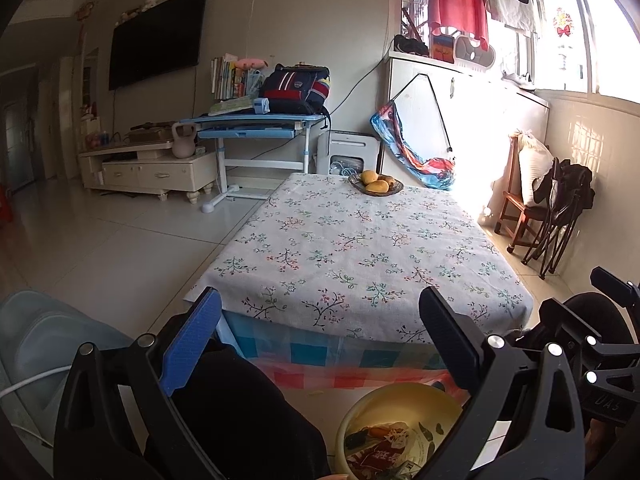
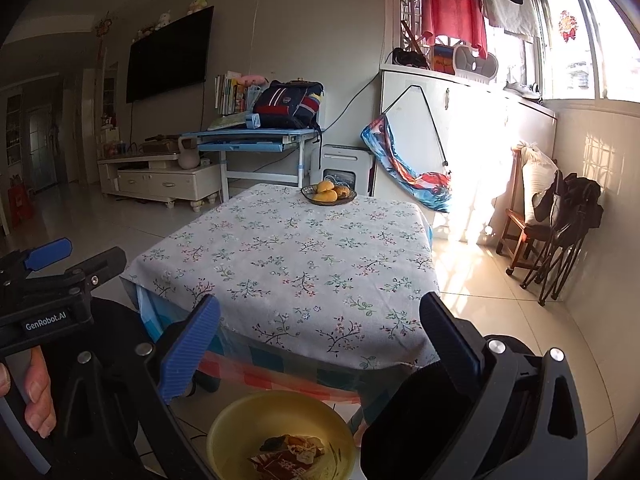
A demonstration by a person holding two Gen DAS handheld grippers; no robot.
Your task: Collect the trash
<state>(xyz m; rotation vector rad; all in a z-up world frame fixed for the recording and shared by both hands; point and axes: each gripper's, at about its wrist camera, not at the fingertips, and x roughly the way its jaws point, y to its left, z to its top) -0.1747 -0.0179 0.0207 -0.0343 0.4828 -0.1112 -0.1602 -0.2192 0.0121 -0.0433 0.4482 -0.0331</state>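
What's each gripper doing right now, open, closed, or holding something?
Left gripper: open, holding nothing, above the yellow basin of wrappers.
Right gripper: open, holding nothing.

Sunlight from the window (image 1: 576, 28) floods the pale tiled floor (image 1: 120, 240) beside a floral-clothed table (image 1: 360, 248); a television (image 1: 156, 36) hangs on the wall.

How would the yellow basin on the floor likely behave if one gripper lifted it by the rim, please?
The yellow basin looks like thin plastic, so probably light and slightly flexible. Holding only a few wrappers, it would likely tilt when gripped at one side, perhaps sliding them.
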